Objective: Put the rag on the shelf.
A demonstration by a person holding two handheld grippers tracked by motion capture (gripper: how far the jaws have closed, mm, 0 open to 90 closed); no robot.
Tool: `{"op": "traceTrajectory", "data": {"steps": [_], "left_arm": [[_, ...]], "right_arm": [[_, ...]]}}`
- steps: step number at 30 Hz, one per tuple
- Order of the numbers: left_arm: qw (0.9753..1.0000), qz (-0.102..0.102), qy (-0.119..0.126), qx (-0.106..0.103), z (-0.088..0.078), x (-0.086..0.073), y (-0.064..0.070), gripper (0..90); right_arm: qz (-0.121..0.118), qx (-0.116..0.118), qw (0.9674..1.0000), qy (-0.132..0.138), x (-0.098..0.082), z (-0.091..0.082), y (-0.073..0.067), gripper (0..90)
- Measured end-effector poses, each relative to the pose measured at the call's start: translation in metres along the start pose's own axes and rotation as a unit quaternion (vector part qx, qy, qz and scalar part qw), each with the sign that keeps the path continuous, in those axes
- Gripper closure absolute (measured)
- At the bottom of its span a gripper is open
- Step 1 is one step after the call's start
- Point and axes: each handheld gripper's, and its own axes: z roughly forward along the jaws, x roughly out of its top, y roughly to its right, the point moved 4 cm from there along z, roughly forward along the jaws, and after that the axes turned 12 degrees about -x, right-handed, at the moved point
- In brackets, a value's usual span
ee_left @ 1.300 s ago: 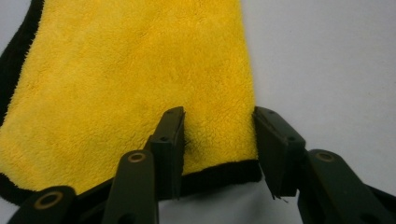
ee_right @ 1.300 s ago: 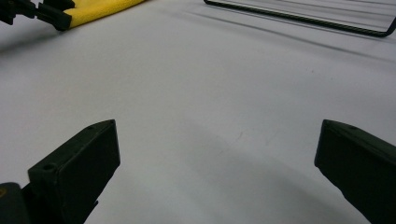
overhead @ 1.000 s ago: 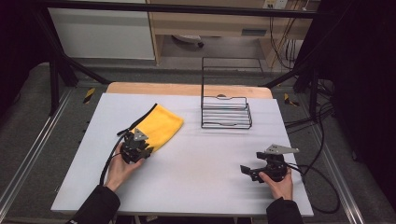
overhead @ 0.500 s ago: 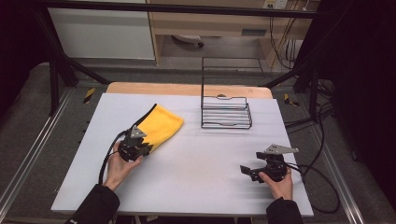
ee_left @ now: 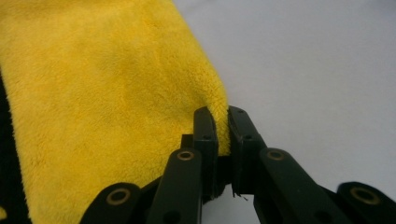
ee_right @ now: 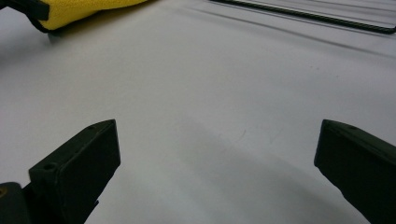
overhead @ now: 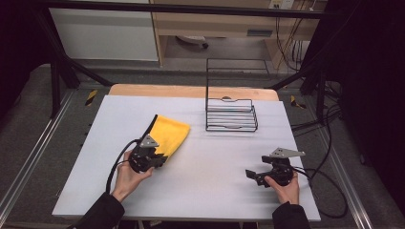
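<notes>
Your left tongs (ee_left: pixel 222 128) have just been closing and now pinch a corner of the yellow microfibre cloth (ee_left: pixel 102 93); in the left gripper view the plush edge is squeezed between the two black jaws, with only a sliver of gap. In the high view the left tongs (overhead: pixel 155 160) sit at the near end of the yellow microfibre cloth (overhead: pixel 168 136), which lies on the left half of the bench (overhead: pixel 205 181), roughly midway between its near and far edges. The cloth is folded into a long strip running diagonally away from you, with a dark border along its left side. Its near end looks slightly raised at the grip; the rest lies flat on the white surface.

Your right tongs (overhead: pixel 253 175) rest near the right near corner of the bench, well apart from the cloth. In the right gripper view the jaws of the right tongs (ee_right: pixel 217 172) stand wide apart with bare bench between them, pointing across toward the cloth's end (ee_right: pixel 79 11).

A black wire rack (overhead: pixel 231 113) stands toward the far edge of the bench, right of centre, its tall back frame upright. It is apart from the cloth.
</notes>
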Motion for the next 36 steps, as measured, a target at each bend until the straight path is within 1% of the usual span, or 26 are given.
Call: {"op": "traceTrajectory", "data": {"steps": [3, 4, 5, 7, 8, 10, 11, 12, 13, 17, 19, 21, 24, 26, 27, 29, 30, 31, 32, 33, 35, 36], "left_arm": [[0.9999, 0.001, -0.001, -0.016, 0.004, 0.001, 0.012, 82.9], [0.9997, 0.0, -0.001, -0.025, 0.007, 0.001, 0.018, 82.9], [0.9997, 0.0, -0.001, -0.025, 0.007, 0.001, 0.018, 82.8], [0.9994, -0.003, 0.001, -0.036, 0.012, 0.001, 0.029, 82.8], [0.9994, -0.003, 0.001, -0.036, 0.012, 0.001, 0.029, 82.8], [0.9991, -0.005, 0.002, -0.042, 0.016, 0.002, 0.036, 82.8], [0.9988, -0.004, 0.002, -0.048, 0.017, 0.002, 0.039, 82.8], [0.9983, -0.004, 0.004, -0.058, 0.019, 0.003, 0.046, 82.8], [0.9983, -0.004, 0.004, -0.058, 0.019, 0.003, 0.046, 82.8], [0.9976, 0.002, 0.007, -0.069, 0.027, 0.004, 0.063, 82.7], [0.9973, 0.007, 0.003, -0.072, 0.031, 0.004, 0.07, 82.7], [0.9976, 0.009, 0.001, -0.068, 0.037, 0.004, 0.075, 82.4], [0.9975, 0.006, -0.006, -0.07, 0.044, 0.001, 0.074, 81.6], [0.997, 0.001, -0.007, -0.077, 0.045, 0.0, 0.072, 79.4], [0.9968, 0.002, -0.007, -0.079, 0.045, 0.001, 0.072, 77.1], [0.9961, 0.009, -0.004, -0.088, 0.04, 0.002, 0.071, 67.8], [0.9961, 0.015, 0.0, -0.087, 0.036, 0.003, 0.07, 61.9], [0.9964, 0.019, 0.0, -0.082, 0.032, 0.003, 0.068, 61.9], [0.9967, 0.019, 0.001, -0.079, 0.027, 0.003, 0.065, 50.7], [0.9971, 0.02, 0.005, -0.073, 0.021, 0.003, 0.061, 48.3], [0.9986, 0.015, 0.009, -0.05, 0.008, 0.0, 0.048, 45.7], [0.9993, 0.008, 0.01, -0.036, 0.002, -0.002, 0.041, 44.3]], "right_arm": [[-0.001, 0.0, 1.0, 0.001, 0.0, 0.0, 0.0, 0.8], [-0.001, 0.0, 1.0, 0.001, 0.0, 0.0, 0.0, 0.8], [-0.001, 0.0, 1.0, 0.001, 0.0, 0.0, 0.0, 0.8], [0.001, 0.0, 1.0, -0.001, 0.0, 0.0, -0.001, 0.7], [0.002, 0.001, 1.0, -0.002, 0.0, 0.0, -0.001, 0.7], [0.002, 0.0, 1.0, -0.002, 0.0, 0.001, -0.001, 0.8], [0.001, 0.0, 1.0, -0.002, 0.0, 0.001, -0.001, 0.8], [0.001, 0.0, 1.0, -0.002, 0.0, 0.001, -0.001, 0.8], [0.001, 0.0, 1.0, -0.002, 0.0, 0.001, -0.001, 0.8], [0.0, 0.0, 1.0, -0.001, 0.0, 0.001, -0.001, 0.8], [0.0, -0.001, 1.0, -0.002, 0.0, 0.001, -0.001, 0.8], [0.001, -0.001, 1.0, -0.003, 0.0, 0.001, -0.001, 0.8], [-0.001, 0.0, 1.0, -0.003, -0.001, 0.001, -0.001, 0.8], [-0.002, -0.001, 1.0, -0.004, -0.001, 0.001, -0.001, 0.8], [-0.001, -0.001, 1.0, -0.004, -0.001, 0.001, -0.001, 0.8], [-0.001, -0.002, 1.0, -0.004, -0.001, 0.001, -0.002, 0.8], [-0.002, -0.003, 1.0, -0.004, 0.0, 0.001, -0.002, 0.8], [-0.002, -0.003, 1.0, -0.004, 0.0, 0.001, -0.002, 0.8], [-0.002, -0.004, 1.0, -0.003, 0.0, 0.001, -0.003, 0.8], [-0.001, -0.004, 1.0, -0.003, 0.0, 0.002, -0.003, 0.8], [-0.001, -0.004, 1.0, -0.002, 0.001, 0.002, -0.005, 0.9], [-0.006, -0.005, 1.0, -0.001, 0.001, 0.003, -0.005, 0.8]]}}
